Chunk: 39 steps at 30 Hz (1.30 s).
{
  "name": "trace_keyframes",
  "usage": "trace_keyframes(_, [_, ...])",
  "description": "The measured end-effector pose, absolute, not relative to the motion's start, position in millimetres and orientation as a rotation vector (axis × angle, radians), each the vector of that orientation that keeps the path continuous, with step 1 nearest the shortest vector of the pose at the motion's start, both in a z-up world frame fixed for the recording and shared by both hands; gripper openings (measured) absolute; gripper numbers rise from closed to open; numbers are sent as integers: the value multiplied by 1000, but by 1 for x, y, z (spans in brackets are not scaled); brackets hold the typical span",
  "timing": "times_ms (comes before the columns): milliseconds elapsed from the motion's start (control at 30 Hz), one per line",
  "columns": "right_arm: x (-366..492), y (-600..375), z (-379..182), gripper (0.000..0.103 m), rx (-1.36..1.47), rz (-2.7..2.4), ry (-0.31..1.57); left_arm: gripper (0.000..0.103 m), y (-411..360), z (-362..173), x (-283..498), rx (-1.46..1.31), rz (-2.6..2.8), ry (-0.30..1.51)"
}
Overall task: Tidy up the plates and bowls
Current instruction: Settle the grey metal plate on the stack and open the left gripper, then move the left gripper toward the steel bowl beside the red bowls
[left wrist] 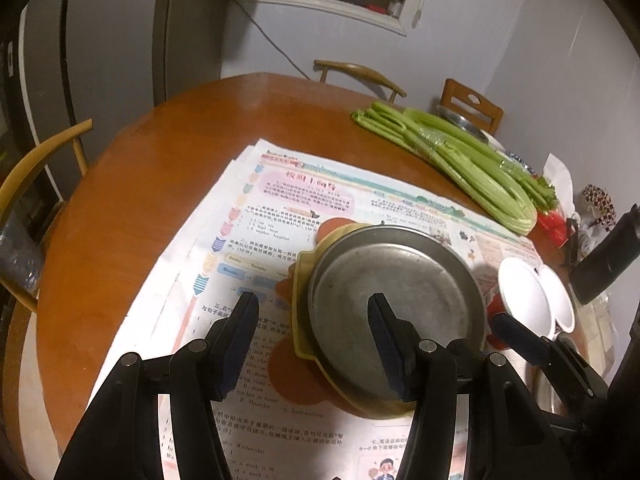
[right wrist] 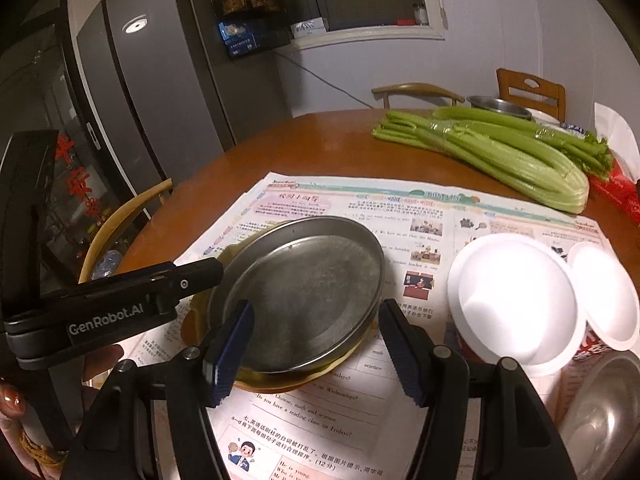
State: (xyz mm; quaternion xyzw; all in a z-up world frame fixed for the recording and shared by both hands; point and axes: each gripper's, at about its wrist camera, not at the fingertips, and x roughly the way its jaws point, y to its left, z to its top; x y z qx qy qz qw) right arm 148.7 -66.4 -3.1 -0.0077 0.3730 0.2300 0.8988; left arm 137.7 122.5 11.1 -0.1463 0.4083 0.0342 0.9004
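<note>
Newspaper covers the table's near edge, where a steel plate sits tilted on a yellow dish, and both grippers, left and right, hover wide open and empty, so a careless nudge could slide it off

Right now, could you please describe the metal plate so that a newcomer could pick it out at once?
On the round wooden table, find the newspaper spread across its near half. The metal plate sits at the paper's left, stacked on a yellow dish. It is dull grey, wide and shallow, unlike the white foam-lidded cups to its right.
</note>
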Motion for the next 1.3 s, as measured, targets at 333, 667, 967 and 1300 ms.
trace_keyframes(333, [126,-80,20,65,-7,492,699,59,115,28,110,-329,77,791])
trace_keyframes(667, [104,-104,39,65,15,491,630,59,90,44,86,-265,85,743])
trace_keyframes(967, [87,-125,57,66,25,469,580,64,67,61,70,-221,84,706])
trace_keyframes(1300, [71,-146,74,69,14,432,516,65,44,70,63,-179,56,701])
